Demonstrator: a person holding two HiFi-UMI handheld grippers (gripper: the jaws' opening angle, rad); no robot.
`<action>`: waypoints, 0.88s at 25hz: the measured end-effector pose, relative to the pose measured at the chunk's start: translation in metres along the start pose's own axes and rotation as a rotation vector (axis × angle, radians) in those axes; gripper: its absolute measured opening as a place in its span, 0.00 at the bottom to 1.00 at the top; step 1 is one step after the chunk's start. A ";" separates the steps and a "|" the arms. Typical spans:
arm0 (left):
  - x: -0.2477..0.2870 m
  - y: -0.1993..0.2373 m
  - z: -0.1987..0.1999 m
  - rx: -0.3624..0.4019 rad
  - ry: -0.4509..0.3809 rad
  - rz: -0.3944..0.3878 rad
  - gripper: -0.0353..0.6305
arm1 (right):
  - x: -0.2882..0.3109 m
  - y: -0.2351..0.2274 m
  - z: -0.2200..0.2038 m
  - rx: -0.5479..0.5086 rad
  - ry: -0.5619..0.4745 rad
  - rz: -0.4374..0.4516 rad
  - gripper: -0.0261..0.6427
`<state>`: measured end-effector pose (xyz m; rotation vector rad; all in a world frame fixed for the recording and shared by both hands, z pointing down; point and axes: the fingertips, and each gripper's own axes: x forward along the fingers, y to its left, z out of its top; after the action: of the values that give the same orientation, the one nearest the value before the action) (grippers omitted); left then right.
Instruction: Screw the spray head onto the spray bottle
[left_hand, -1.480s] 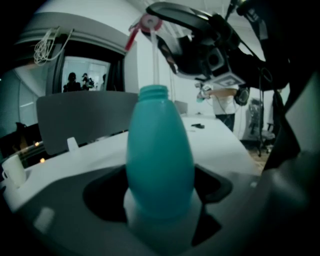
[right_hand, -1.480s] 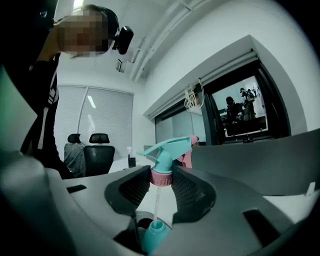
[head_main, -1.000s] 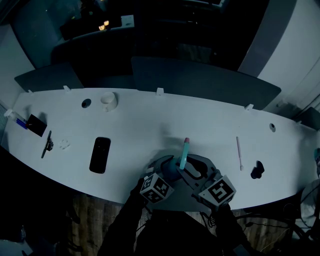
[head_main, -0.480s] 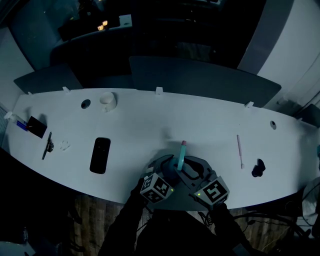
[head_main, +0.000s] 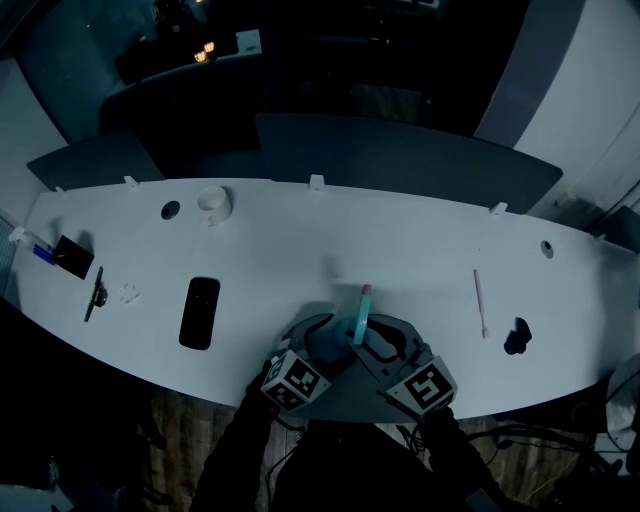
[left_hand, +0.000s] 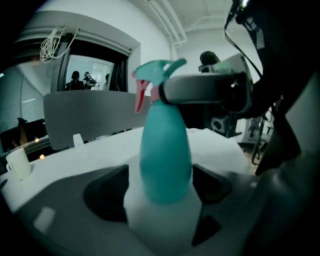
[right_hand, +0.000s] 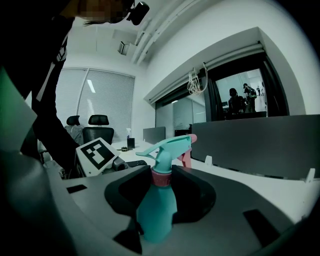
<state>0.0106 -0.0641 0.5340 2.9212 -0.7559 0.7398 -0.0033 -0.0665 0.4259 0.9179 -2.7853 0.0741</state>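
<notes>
A teal spray bottle (head_main: 359, 320) with a pink-tipped spray head stands upright near the table's front edge, between both grippers. In the left gripper view, my left gripper (left_hand: 162, 200) is shut on the bottle's (left_hand: 165, 160) lower body, white at the bottom and teal above. In the right gripper view, my right gripper (right_hand: 161, 186) is closed round the pink collar (right_hand: 161, 178) under the teal spray head (right_hand: 170, 146). In the head view, the left gripper (head_main: 322, 342) and right gripper (head_main: 386, 342) meet at the bottle, so its base is hidden.
On the white table (head_main: 300, 245) lie a black phone (head_main: 200, 311), a white cup (head_main: 213, 202), a thin pen (head_main: 480, 302), a small black object (head_main: 514, 338) and a dark clip (head_main: 96, 292). Grey partitions (head_main: 400, 160) line the far edge.
The left gripper's marker cube has shifted a little left and down. The bottle's pink tip has moved slightly left and nearer. The right gripper has edged slightly nearer, its hold on the collar unchanged.
</notes>
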 end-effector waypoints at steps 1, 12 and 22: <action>-0.004 0.001 0.001 -0.002 -0.009 -0.022 0.66 | -0.001 -0.001 0.000 0.002 0.000 0.002 0.22; 0.006 -0.007 0.020 0.019 -0.045 -0.245 0.59 | 0.000 0.000 -0.001 -0.001 0.018 0.053 0.22; 0.010 0.005 0.023 -0.041 -0.075 0.087 0.59 | 0.002 -0.011 0.000 -0.016 0.007 -0.030 0.22</action>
<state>0.0265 -0.0768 0.5177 2.9102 -0.8988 0.6154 0.0020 -0.0766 0.4256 0.9539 -2.7608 0.0505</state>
